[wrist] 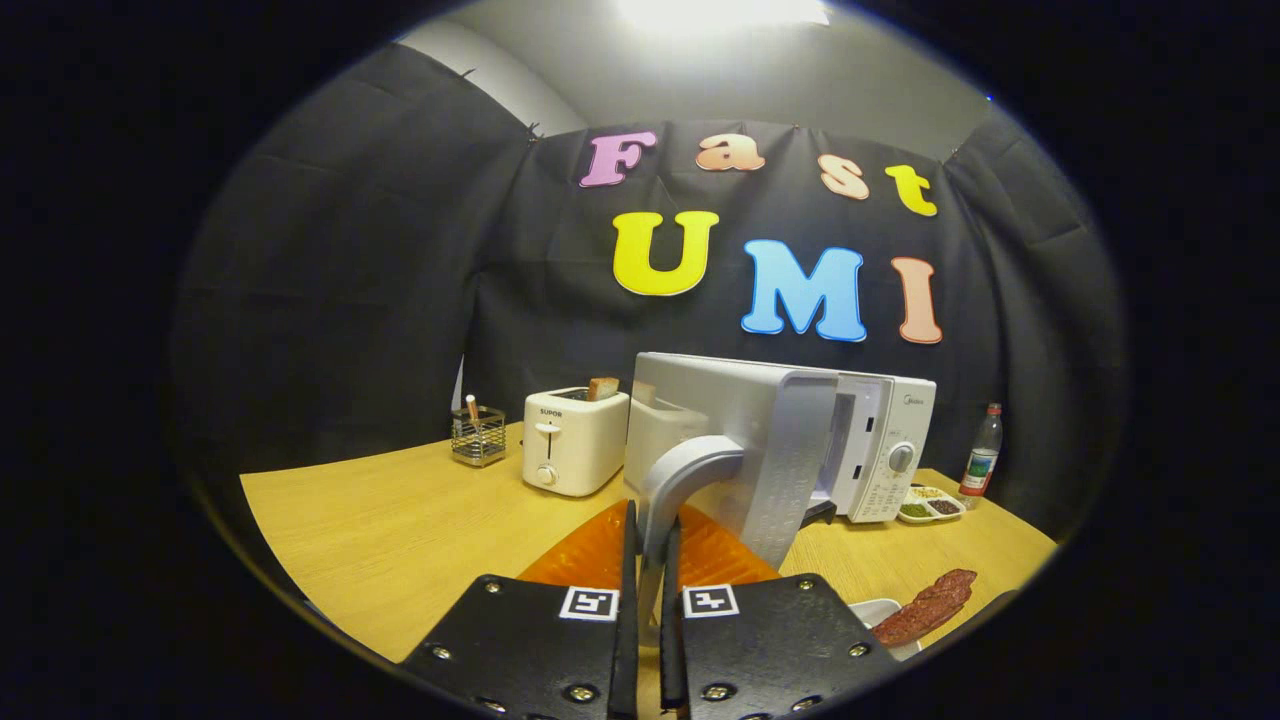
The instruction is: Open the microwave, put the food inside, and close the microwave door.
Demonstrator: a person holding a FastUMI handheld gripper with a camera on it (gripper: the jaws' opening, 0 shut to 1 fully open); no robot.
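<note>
The claw (648, 560) is clamped on the microwave door handle (685, 478), both fingers pressing its grey bar, evidently to swing the door (745, 440). The door stands partly open from the microwave (885, 440), blocking sight of the cavity. The food (925, 608), a reddish strip on a white plate, lies on the desk (400, 520) in front of the microwave, partly cut off. Toaster (573, 440) stands left of the microwave.

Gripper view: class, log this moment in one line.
tongs: shut on door handle | microwave door: part open | food: outside, on plate
</note>
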